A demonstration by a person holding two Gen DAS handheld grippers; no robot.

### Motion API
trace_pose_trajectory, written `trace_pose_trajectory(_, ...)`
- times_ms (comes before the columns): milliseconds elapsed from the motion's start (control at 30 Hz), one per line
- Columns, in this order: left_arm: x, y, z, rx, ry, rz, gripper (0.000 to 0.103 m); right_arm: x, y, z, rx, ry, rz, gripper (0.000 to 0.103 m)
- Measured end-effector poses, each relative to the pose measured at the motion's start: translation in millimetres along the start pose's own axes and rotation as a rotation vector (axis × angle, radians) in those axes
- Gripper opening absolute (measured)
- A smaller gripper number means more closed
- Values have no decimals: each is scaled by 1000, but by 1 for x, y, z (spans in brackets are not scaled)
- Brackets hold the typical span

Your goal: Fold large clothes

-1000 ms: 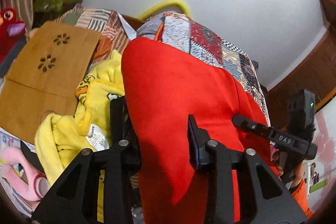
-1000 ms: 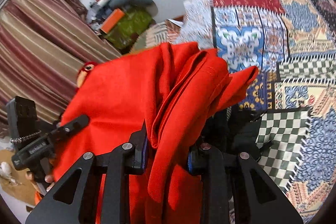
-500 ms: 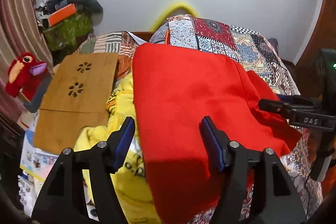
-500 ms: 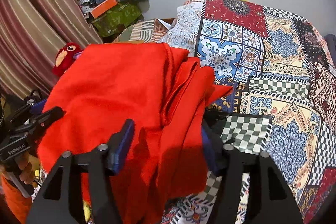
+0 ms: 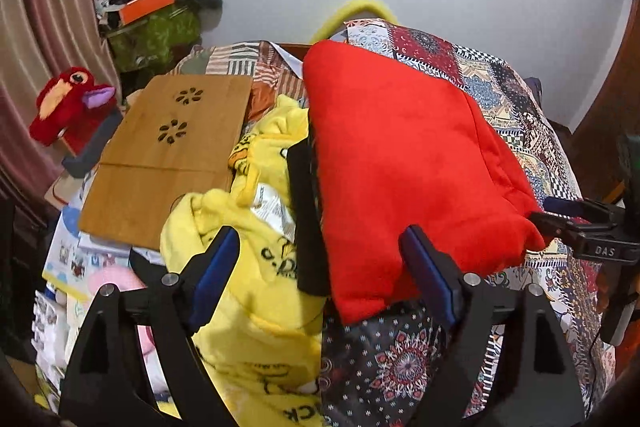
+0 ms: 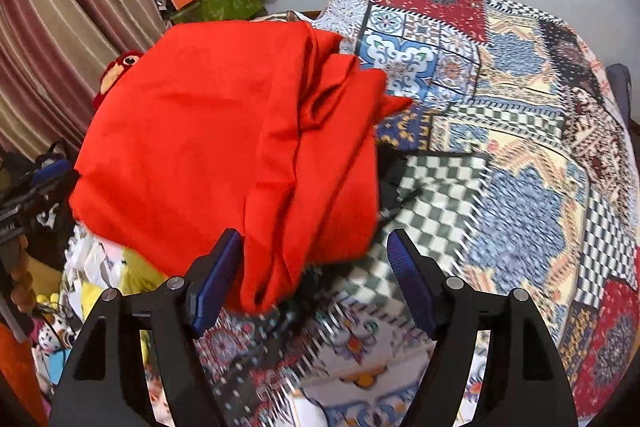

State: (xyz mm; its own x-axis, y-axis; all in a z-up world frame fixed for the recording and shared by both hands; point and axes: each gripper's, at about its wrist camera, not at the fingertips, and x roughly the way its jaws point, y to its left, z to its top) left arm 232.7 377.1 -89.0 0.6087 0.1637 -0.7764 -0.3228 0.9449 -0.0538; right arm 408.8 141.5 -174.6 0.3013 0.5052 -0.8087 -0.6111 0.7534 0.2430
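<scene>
left wrist view: the left gripper [image 5: 320,263] has its fingers spread wide with nothing between the blue pads [image 5: 214,269]. the red garment [image 5: 404,163] lies folded into a thick block on the patchwork bedspread [image 5: 516,115], its near edge reaching down between the two fingers without being pinched. a black strip [image 5: 306,211] runs along the garment's left edge; whether it is part of the garment is hard to tell. just left of the red block sits a crumpled yellow garment [image 5: 256,291] with a white label showing. further left a wooden board [image 5: 160,155] with flower-shaped cutouts lies flat, and a red plush toy [image 5: 68,105] sits by the striped curtain [image 5: 36,39]. the right gripper [image 5: 576,223] shows at the right edge, its tip at the red garment's far corner.

right wrist view: the right gripper [image 6: 316,281] is likewise wide apart and holds nothing. the red garment [image 6: 224,155] rests on the bedspread [image 6: 520,155] left of centre, with loose folds bunched along its right side and its lower edge hanging near the left finger. dark fabric [image 6: 390,175] peeks from under its right edge. the lower part of this view is blurred. the left gripper [image 6: 28,195] is partly visible at the far left edge.
</scene>
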Motion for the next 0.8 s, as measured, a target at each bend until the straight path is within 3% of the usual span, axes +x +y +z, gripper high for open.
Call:
trace_pose_trajectory(200, -29, -10, -19, 26, -2, 64, 83, -49, 2, -15, -25, -69, -29, 72)
trace_pose_trajectory(333, -72, -27, -30, 37, -80, 54, 83, -107, 18, -23, -57, -205, -12, 72)
trace_pose_trajectory(533, -148, -63, -38, 48, -239, 27, 83, -180, 44, -38, -92, -395, 40, 72)
trace_pose_trajectory(800, -253, -118, -65, 105, -553, 60, 83, -254, 73, -73, -125, -635, 57, 72)
